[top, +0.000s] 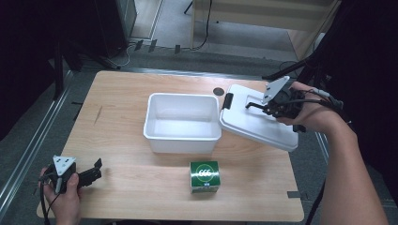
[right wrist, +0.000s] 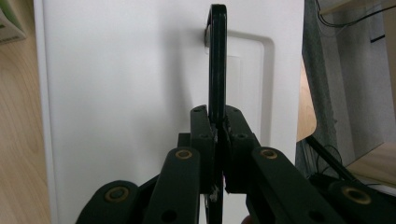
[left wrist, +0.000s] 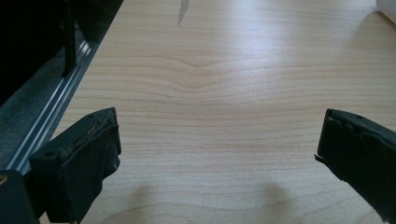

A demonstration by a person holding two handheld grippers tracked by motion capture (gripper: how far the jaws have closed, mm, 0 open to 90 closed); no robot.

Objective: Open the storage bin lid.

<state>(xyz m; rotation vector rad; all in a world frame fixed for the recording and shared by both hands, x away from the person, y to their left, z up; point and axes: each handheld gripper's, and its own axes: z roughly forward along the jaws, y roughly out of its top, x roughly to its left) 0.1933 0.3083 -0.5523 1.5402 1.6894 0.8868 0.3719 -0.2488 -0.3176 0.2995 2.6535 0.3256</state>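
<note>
High view, looking down on a wooden table [top: 141, 197]; at centre, an open white bin [top: 182, 123], uncovered and apparently empty; at 3 o'clock from it, a white lid [top: 253, 124], tilted, one edge lapping the bin's right rim, the far end out over the table's right side; at 6 o'clock from the bin, a green box [top: 204, 176], standing alone and well apart from both tools.

Right gripper [top: 263, 107]: jaws clamped on the lid's black handle [right wrist: 217, 60]; right gripper view, handle running straight up between the pinched pads toward 12 o'clock, lid surface behind it.

Left gripper [top: 96, 169]: jaws spread wide, nothing between them, resting low at the table's 7 o'clock corner; left gripper view, bare wood grain between the two black fingers [left wrist: 88, 154].

Progress, as judged: lid gripped and carried clear of the opening, not yet set down or seated; green box untouched; likely remaining, placing the box and closing the bin, though direction of the lid's travel not determinable.

Lid orientation: long axis from about 10 o'clock to 4 o'clock; black latch [top: 228, 101] at the 10 o'clock end, pointing toward the bin.
</note>
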